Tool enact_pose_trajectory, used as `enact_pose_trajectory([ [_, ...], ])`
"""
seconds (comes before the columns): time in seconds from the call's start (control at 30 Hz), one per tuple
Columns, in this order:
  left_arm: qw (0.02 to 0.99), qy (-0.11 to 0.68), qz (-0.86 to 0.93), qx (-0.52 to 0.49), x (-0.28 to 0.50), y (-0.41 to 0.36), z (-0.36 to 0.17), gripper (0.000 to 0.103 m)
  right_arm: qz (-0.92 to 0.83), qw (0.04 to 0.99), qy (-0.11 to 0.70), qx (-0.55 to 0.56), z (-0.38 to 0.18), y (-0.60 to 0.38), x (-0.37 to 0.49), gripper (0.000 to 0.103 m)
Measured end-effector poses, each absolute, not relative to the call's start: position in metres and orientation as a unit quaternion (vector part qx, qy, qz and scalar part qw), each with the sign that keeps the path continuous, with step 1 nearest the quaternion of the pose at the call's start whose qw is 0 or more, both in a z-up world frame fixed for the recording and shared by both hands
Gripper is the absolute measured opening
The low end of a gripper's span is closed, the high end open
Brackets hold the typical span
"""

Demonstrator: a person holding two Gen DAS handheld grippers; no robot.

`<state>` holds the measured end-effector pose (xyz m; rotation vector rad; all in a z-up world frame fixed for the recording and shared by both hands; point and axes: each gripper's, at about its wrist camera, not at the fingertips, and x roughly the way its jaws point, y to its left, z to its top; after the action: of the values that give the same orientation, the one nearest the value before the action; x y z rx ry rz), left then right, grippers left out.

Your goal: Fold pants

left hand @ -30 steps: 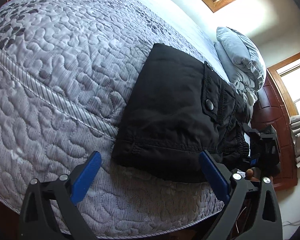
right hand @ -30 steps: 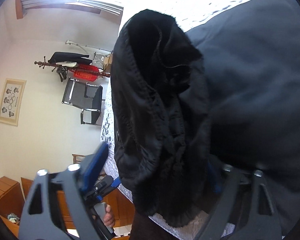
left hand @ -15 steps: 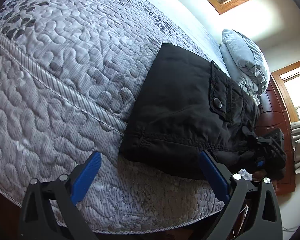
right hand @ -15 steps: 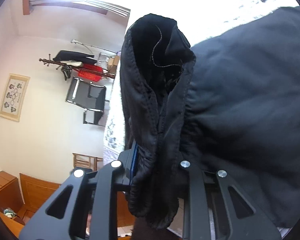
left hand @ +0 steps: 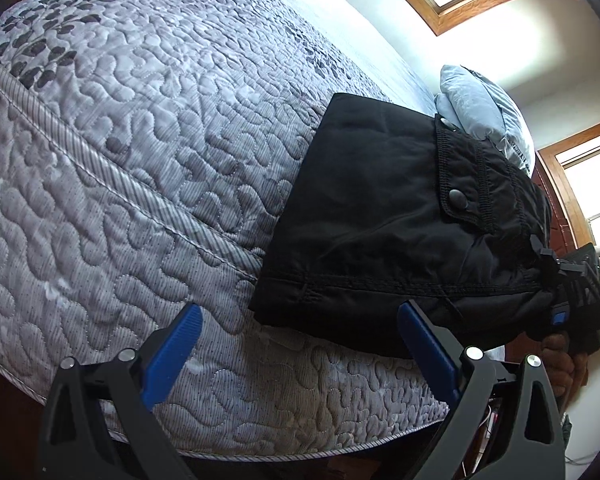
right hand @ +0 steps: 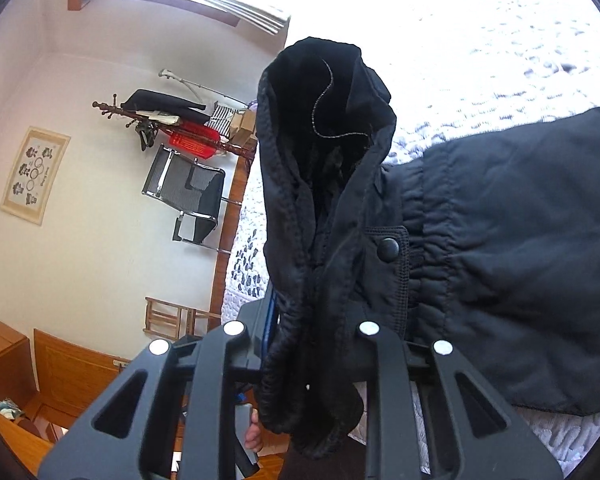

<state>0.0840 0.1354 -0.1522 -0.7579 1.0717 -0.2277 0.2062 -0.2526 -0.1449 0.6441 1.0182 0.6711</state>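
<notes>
Fingers of right gripper (right hand: pixel 308 332) clamped on waistband of black pants (left hand: pixel 384 216), bunched edge raised. Left gripper (left hand: pixel 300 336) held wide open, empty; pants hem just ahead, toward its right finger. Pants laid folded on quilted bedspread (left hand: pixel 140 160), long axis running away from left fingers toward right gripper.

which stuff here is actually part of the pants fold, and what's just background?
Part of the job:
- black pants, folded on the bed
- right gripper, clamped on the bunched waistband
- left gripper, open, empty
- quilted bed, the work surface

Just lying about:
- pillows
- chair
- coat rack
- wall picture
</notes>
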Motion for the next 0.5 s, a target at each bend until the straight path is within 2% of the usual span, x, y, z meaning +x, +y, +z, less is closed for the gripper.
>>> enact_pose_trajectory([
  [0.5,0.789,0.496,-0.122,-0.342,0.087,0.119,-0.139,0.099,0.318,0.788,0.435,0.298,-0.108,-0.301,0.183,0.020],
])
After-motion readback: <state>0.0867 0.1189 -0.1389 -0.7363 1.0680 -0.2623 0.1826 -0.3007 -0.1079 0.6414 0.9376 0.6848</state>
